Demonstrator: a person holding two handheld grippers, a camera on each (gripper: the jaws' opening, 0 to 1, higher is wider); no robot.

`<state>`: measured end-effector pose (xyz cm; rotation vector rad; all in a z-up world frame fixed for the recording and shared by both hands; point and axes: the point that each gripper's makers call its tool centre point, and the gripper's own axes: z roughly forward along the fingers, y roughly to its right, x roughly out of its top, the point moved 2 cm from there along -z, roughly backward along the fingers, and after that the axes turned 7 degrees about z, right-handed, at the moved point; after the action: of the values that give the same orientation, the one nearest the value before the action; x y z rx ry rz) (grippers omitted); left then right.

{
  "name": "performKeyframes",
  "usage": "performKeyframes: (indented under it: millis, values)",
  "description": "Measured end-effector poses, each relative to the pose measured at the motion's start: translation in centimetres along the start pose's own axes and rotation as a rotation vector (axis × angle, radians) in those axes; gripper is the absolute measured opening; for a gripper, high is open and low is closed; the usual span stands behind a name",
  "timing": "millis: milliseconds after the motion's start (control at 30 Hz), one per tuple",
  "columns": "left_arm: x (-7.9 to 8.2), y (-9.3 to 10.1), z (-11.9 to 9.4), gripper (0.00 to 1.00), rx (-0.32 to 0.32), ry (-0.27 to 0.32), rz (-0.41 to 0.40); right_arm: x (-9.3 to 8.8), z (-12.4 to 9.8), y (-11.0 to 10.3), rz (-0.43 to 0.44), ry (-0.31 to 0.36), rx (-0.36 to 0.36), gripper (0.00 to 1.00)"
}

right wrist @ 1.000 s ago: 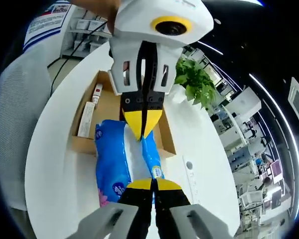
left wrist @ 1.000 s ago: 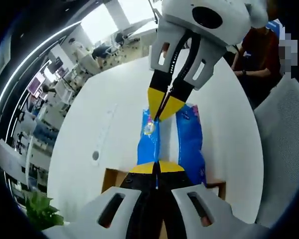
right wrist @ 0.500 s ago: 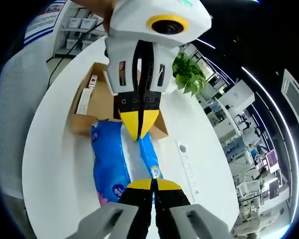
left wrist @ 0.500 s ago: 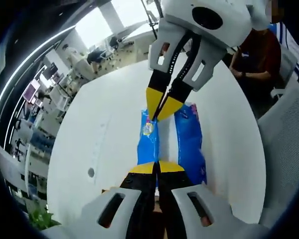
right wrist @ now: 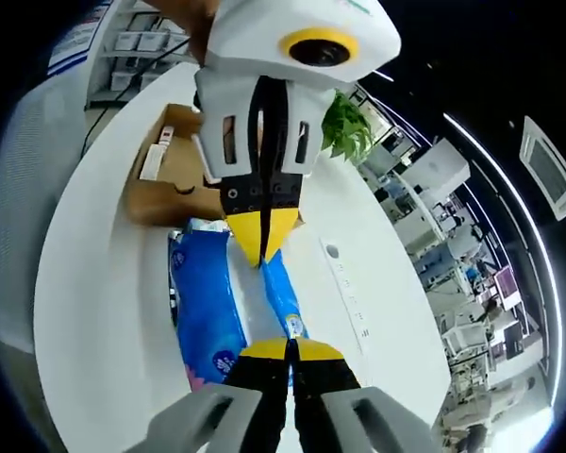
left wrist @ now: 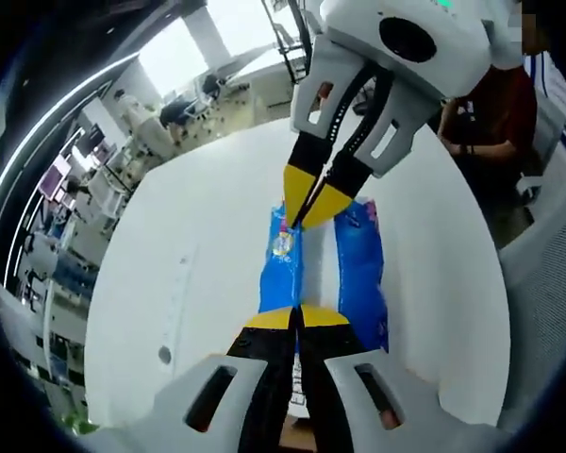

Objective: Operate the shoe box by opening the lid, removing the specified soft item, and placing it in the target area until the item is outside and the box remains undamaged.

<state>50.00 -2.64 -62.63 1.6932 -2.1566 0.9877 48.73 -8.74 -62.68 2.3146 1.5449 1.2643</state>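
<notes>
Compared with a second ago, the blue tissue pack (right wrist: 212,316) has come clear of the shoe box (right wrist: 170,184): in the right gripper view it then overlapped the cardboard, and now the pack's far end lies just in front of the box's near wall, over bare white tabletop (right wrist: 104,311).

Largest is the round white tabletop (left wrist: 198,245), with a small round grommet (left wrist: 164,355) set in it. On it stands the brown shoe box, open at the top, with a long white item (right wrist: 154,159) lying inside along one side. A green plant (right wrist: 344,132) stands beyond the box, partly hidden by the left gripper.

The blue tissue pack (left wrist: 358,274) hangs stretched between the two grippers, above the tabletop and outside the box; its two blue halves flank a white middle strip. Whether it touches the tabletop I cannot tell for sure.

The left gripper (left wrist: 297,318) has its yellow-tipped fingers (left wrist: 272,318) pressed together on the near end of the pack. The right gripper (right wrist: 291,350) likewise has its fingers (right wrist: 264,350) closed tight on the opposite end. Each gripper appears in the other's view from above, tips pinched on the pack.

A person in a dark red top (left wrist: 495,109) sits past the tabletop's edge.
</notes>
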Motion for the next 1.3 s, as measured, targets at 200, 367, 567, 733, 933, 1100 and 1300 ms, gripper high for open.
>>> performKeyframes:
  millis: [200,367,567,733,933,1100,1300]
  values:
    - [1.0,0.7,1.5,0.00,-0.009,0.006,0.000,-1.8,0.0,0.3,0.010,-0.013,-0.006,0.00]
    - [1.2,0.9,2.4,0.00,-0.014,0.009,-0.003,-2.8,0.2,0.2,0.004,-0.023,-0.012,0.00]
    - [1.1,1.1,4.2,0.00,-0.022,0.009,-0.011,-4.2,0.8,0.1,0.002,-0.037,-0.014,0.00]
    - [0.9,1.3,5.6,0.00,-0.036,0.006,-0.003,-5.4,1.3,-0.1,0.011,-0.049,-0.014,0.00]
    - [0.7,1.7,7.3,0.00,-0.060,0.006,-0.016,-6.8,1.7,-0.5,0.021,-0.068,-0.011,0.00]
    - [0.7,1.9,8.3,0.00,-0.071,0.011,-0.022,-7.9,2.3,-0.5,0.024,-0.081,-0.007,0.00]
    - [0.4,2.1,9.1,0.00,-0.077,0.016,-0.042,-8.9,3.1,-0.5,0.019,-0.094,0.000,0.00]
